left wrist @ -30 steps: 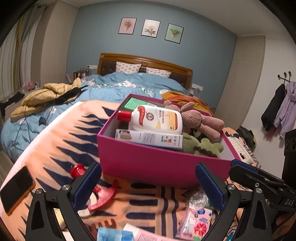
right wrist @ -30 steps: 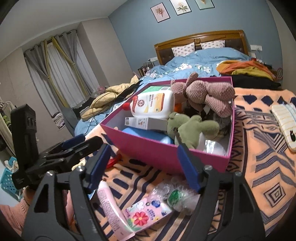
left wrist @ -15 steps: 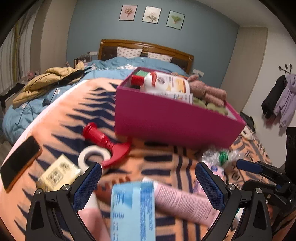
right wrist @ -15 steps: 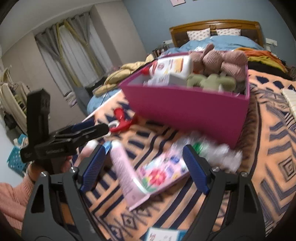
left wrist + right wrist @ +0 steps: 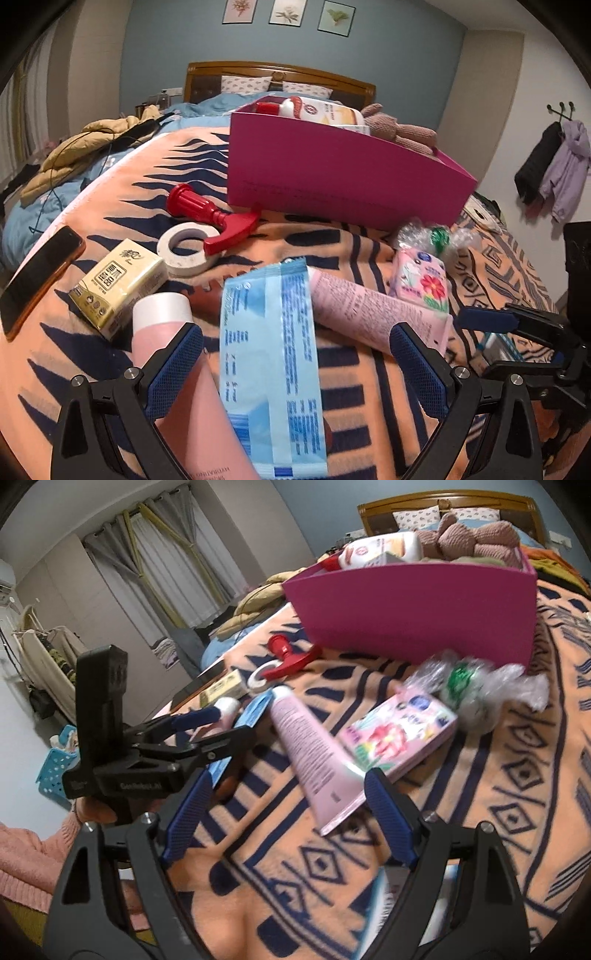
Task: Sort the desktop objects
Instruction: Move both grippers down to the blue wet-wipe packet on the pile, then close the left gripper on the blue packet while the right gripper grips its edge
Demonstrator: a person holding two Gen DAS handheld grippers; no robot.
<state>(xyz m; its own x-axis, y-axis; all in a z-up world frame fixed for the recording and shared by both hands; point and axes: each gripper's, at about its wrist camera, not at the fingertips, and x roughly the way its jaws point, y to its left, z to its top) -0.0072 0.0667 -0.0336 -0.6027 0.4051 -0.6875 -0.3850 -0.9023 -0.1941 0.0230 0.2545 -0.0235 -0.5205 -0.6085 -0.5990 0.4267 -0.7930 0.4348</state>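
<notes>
The left hand-held gripper is hovering open astride the blue wet-wipe pack, which is lying flat on the patterned surface before the magenta box; this soft, light, likely slippery pack is best pinched across its narrow width.

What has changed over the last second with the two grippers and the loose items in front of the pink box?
Both grippers pulled back from the magenta cardboard box and dropped toward the blanket. The left gripper, open, now straddles the light-blue plastic packet; the right gripper, open, faces the pink tube. Nothing grasped or released; items lie unmoved.
</notes>
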